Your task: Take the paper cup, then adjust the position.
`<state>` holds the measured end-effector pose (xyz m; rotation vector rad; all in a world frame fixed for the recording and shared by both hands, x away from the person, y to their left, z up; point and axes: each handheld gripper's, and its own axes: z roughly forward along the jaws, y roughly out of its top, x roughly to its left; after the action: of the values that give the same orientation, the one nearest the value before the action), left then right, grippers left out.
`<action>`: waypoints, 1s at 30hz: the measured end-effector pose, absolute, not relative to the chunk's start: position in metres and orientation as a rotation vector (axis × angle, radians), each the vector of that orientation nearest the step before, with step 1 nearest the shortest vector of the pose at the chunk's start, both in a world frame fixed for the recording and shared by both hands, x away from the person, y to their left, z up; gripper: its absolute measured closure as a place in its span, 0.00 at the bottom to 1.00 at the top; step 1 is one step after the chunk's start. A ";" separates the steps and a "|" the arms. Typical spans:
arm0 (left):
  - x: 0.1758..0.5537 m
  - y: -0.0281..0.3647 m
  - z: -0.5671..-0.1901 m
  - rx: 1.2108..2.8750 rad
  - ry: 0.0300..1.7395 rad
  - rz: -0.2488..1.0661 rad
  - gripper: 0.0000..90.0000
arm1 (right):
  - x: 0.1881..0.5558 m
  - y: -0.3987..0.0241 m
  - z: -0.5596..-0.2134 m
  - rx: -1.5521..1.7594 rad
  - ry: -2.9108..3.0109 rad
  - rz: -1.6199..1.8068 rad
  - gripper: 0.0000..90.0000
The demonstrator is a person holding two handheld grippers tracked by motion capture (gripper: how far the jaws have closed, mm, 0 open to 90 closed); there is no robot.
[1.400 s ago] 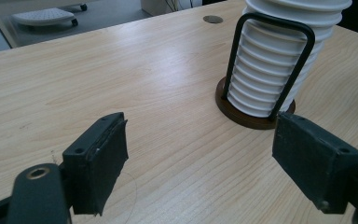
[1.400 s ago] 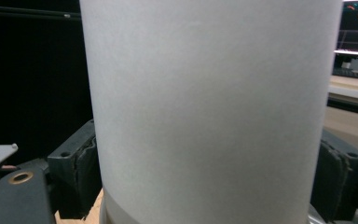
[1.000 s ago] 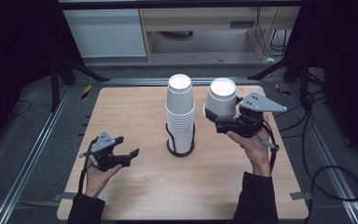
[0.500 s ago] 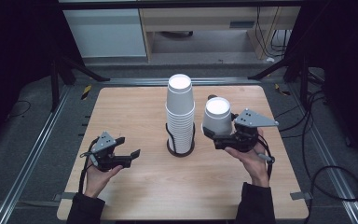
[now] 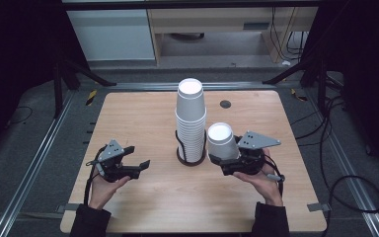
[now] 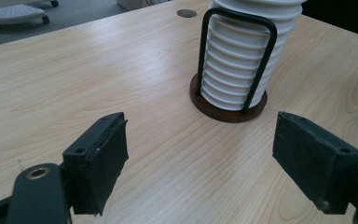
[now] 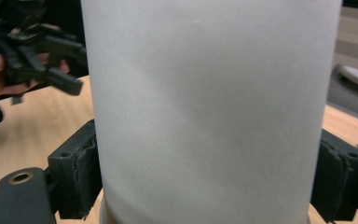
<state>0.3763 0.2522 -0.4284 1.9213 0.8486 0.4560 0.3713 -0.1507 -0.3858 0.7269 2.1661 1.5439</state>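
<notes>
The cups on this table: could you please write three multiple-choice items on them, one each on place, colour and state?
1. Where is the held cup?
A. right of the stack
B. left of the stack
C. on the floor

2. What colour are the cups?
A. red
B. white
C. blue

3. How do the left gripper's jaws stand?
A. shut on a cup
B. shut on nothing
C. open, with nothing between them

Key: 1 A, the right gripper holds it upside down beside the stack in the high view. 2 B, stack and held cup both show white. 3 C, the left gripper view shows bare table between the spread jaws.
</notes>
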 end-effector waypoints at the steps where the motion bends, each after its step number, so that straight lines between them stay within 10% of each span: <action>1: 0.376 0.252 -0.428 1.925 0.844 0.453 0.19 | 0.371 -0.149 -0.387 0.721 2.175 1.542 0.15; 30: 0.363 0.235 -0.417 2.010 0.655 0.340 0.18 | 0.378 -0.092 -0.429 0.464 2.505 1.388 0.15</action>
<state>0.3629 0.2346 -0.4169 2.0104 0.6548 0.3398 0.3783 -0.0922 -0.4289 0.4640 2.5047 1.3883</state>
